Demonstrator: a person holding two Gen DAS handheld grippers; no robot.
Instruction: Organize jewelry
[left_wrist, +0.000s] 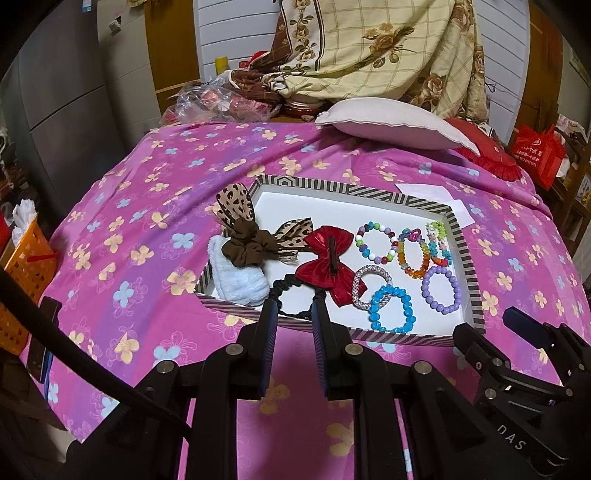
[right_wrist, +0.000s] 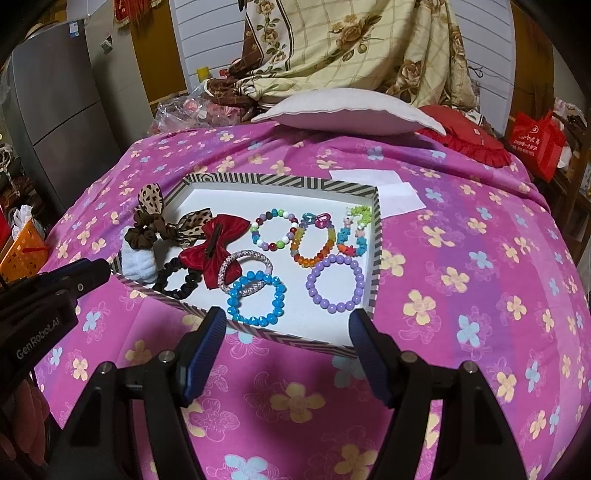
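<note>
A striped shallow box lies on the pink flowered cloth. It holds a leopard scrunchie, a white fluffy band, a red bow clip, a black scrunchie, a blue bead bracelet, a purple bead bracelet and several more bead bracelets. My left gripper hangs open and empty at the box's near edge, over the black scrunchie. My right gripper is wide open and empty just before the near edge.
A grey pillow and red cushion lie at the bed's far end, under a draped floral blanket. White paper slips lie behind the box. An orange basket stands to the left, a red bag to the right.
</note>
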